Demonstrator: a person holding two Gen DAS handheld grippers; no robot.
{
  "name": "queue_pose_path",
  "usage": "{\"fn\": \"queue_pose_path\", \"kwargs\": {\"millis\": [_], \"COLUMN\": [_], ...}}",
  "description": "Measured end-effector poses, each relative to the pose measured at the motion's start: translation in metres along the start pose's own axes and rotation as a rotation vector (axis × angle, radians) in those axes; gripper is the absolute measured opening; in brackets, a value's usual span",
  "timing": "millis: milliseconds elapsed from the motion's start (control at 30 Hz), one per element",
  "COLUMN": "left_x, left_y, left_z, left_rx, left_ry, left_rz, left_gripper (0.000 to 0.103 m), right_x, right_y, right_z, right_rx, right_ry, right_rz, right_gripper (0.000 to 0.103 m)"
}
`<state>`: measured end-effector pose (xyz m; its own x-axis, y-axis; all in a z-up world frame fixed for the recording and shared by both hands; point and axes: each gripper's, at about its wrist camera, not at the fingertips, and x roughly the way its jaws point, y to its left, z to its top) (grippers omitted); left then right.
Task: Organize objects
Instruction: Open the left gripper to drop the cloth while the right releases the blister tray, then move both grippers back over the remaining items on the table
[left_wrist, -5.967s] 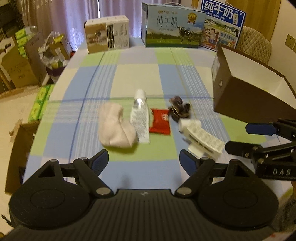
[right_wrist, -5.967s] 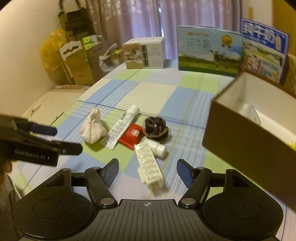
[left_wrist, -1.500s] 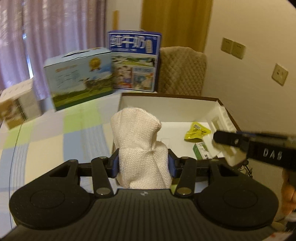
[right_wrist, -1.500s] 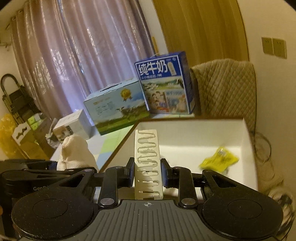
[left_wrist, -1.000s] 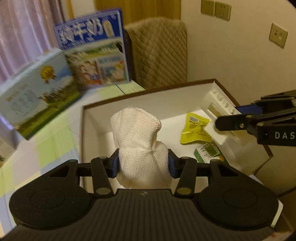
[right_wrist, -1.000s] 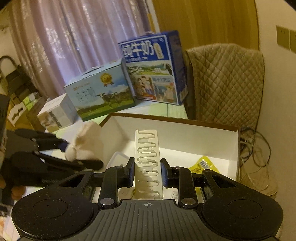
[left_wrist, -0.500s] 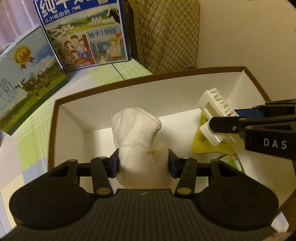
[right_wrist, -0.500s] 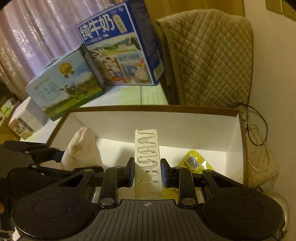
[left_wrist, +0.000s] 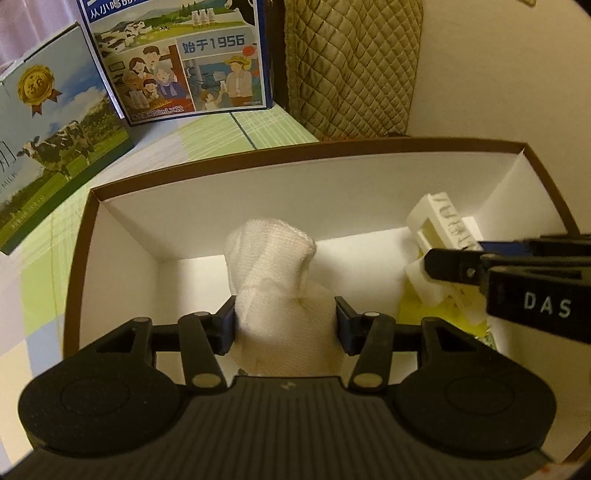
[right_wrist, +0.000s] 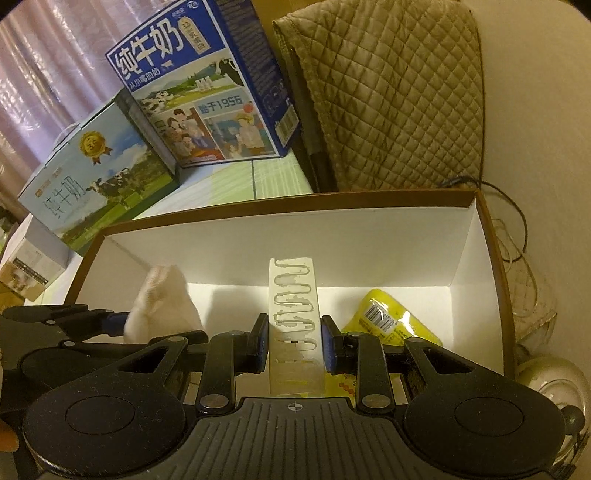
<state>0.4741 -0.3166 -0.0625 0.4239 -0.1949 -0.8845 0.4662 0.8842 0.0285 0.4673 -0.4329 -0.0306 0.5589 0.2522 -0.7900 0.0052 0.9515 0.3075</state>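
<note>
1. State: the left hand-held gripper (left_wrist: 284, 325) pinches a white cloth bundle (left_wrist: 275, 280) and holds it inside the open box (left_wrist: 258, 166), toward the box's left wall. Whether the bundle touches the box floor cannot be told.
2. State: the right hand-held gripper (right_wrist: 293, 341) pinches a white ribbed plastic tray (right_wrist: 295, 314), held upright inside the same box, toward its right wall.
3. Risk: the two hand-held grippers work close together in one box. Opening or withdrawing both at once may cause a collision and knock either item askew.
4. Risk: the tray stands on end. Released from this posture, it likely topples onto the yellow packet (right_wrist: 391, 321) beneath or leans on the wall.
5. Risk: the cloth bundle is soft. It may cling to a pad and lift back out.
6. Risk: pressing on the box wall may shift the box on the bench (left_wrist: 221, 133).
</note>
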Motion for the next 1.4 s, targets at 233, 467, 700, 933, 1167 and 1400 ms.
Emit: {"fn": "queue_pose_path", "kwargs": {"millis": [233,467,700,933,1167,1400], "left_x": [-0.005,-0.007,-0.012,-0.03,-0.061,-0.109], "left_y": [-0.004,0.003,0.01,0.018,0.02,0.033], "left_z": [-0.003,-0.006,-0.012,-0.023,-0.044,-0.077], "left_rx": [0.013,0.005,0.002,-0.004,0.036,0.048], "left_ry": [-0.027,-0.015,-0.01,-0.029,-0.068,-0.129], "left_rz": [0.008,0.025,0.037,0.034,0.024,-0.006], "left_gripper": [0.077,0.085,0.086,0.088,0.089,0.092], "right_x": [0.001,-0.005,-0.02,-0.042,-0.065,-0.105], "right_y": [-0.002,-0.004,-0.006,-0.007,0.004,0.027], "right_z": [0.001,0.002,-0.005,-0.022,-0.044,-0.069], "right_rx": [0.049,0.048,0.002,-0.075,-0.146,-0.207], "right_ry": [-0.009,0.006,-0.013,-0.018,-0.032,-0.1], "right_rz": [0.017,0.013,0.011,0.035,0.02,0.075], "right_gripper": [0.026,0.03,0.048,0.06,0.067,0.071]}}
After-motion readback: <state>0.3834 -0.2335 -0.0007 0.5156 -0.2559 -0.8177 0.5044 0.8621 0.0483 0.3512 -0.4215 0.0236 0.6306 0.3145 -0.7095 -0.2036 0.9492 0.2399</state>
